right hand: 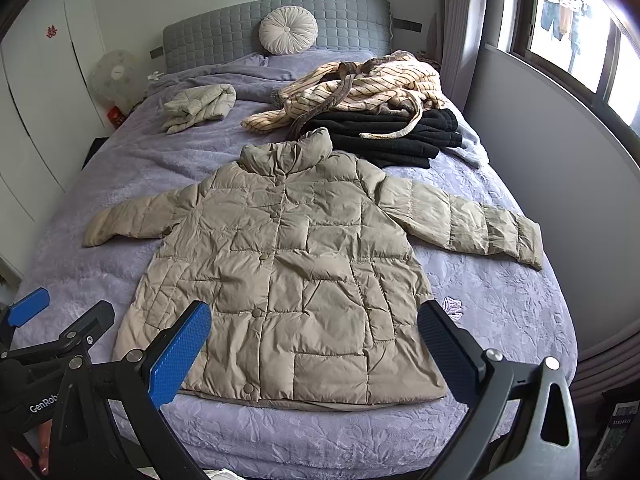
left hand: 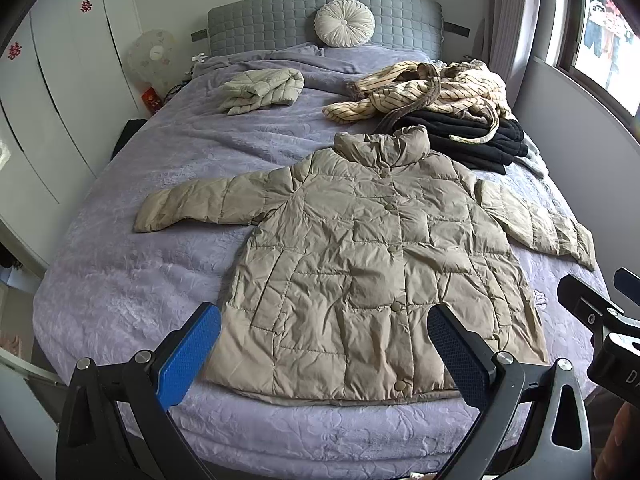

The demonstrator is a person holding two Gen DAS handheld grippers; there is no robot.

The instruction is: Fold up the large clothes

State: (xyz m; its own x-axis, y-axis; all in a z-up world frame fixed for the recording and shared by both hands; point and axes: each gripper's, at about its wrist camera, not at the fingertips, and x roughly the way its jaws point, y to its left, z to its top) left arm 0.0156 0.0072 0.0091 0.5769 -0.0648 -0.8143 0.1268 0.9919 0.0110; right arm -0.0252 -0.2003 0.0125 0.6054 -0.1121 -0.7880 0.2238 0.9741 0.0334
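Observation:
A khaki quilted puffer jacket lies flat and face up on the purple bed, buttoned, both sleeves spread out, collar toward the headboard. My left gripper hovers open above the jacket's hem, holding nothing. My right gripper hangs open over the hem as well, also holding nothing. The right gripper's body shows at the right edge of the left wrist view. The left gripper's blue fingers show at the left edge of the right wrist view.
Behind the jacket lie a folded pale puffer garment, a striped cream robe over folded black clothes, and a round cushion. A wardrobe and fan stand left, a window wall right.

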